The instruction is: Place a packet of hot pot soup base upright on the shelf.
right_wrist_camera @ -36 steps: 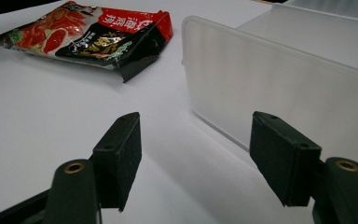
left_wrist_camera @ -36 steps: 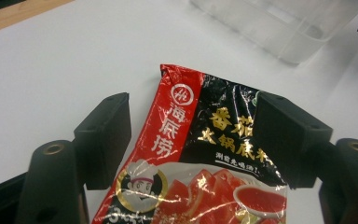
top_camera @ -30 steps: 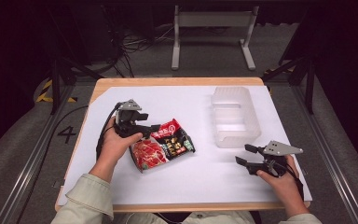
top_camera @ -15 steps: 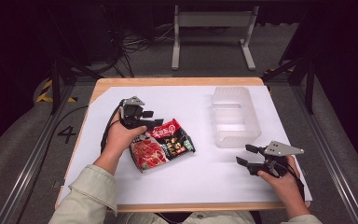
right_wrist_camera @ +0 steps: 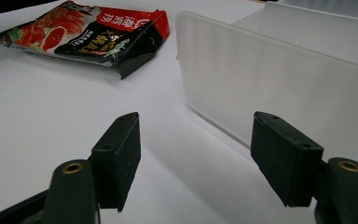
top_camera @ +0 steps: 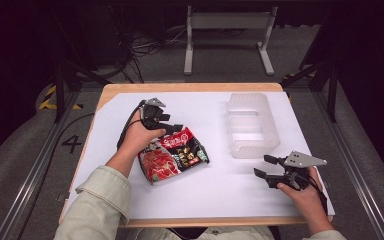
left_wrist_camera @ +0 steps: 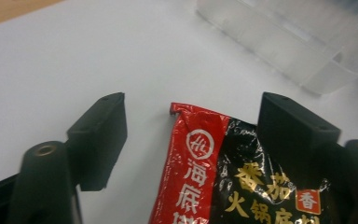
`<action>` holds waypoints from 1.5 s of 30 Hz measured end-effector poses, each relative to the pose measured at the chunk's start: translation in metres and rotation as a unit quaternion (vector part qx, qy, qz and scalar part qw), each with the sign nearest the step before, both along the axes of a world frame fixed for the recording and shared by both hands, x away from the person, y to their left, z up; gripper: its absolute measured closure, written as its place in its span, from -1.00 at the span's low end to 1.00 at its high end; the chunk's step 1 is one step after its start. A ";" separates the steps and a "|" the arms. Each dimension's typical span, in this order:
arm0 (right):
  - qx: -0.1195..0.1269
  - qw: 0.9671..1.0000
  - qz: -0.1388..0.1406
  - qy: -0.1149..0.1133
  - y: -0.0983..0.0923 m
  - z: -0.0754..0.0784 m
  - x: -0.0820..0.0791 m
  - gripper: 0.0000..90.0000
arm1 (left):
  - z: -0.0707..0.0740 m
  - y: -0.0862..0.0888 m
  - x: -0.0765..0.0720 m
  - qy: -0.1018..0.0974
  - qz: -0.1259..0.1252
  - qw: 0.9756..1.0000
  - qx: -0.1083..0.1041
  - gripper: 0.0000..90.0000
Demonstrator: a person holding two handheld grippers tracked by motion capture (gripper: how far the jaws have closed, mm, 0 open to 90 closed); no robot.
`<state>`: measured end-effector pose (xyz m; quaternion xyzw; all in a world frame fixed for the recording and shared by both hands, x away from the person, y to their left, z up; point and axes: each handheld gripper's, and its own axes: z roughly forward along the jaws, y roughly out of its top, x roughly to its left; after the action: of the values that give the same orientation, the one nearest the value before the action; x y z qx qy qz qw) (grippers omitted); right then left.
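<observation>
A red and black food packet lies flat on the white table sheet, left of centre. My left gripper is at the packet's far edge. In the left gripper view the packet has its top corner between the jaws of the left gripper. These have just been opening; the left pad stands clear of the packet, so nothing is gripped. My right gripper rests open near the front right, pointing at the packet. Its jaws hold nothing.
A clear plastic bin stands at the right of the sheet, just beyond the right gripper; its wall is close to the right jaw. The bin also lies ahead of the left gripper. A wooden table edge frames the sheet.
The left hand has slid to the right along the packet's far edge, and its jaws now stand wider. The right hand and the bin have stayed put.
</observation>
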<state>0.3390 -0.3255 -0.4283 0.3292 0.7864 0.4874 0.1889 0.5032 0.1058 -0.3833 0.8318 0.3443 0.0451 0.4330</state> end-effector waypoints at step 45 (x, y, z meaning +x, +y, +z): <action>-0.008 1.000 0.009 0.006 0.003 0.000 0.002 -0.27 | -0.049 -0.026 0.022 0.090 -0.062 0.991 0.081 -0.02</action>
<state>0.3406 -0.3228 -0.4284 0.3232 0.7945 0.4806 0.1827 0.5257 0.0801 -0.4325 0.8845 0.3251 -0.0288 0.3335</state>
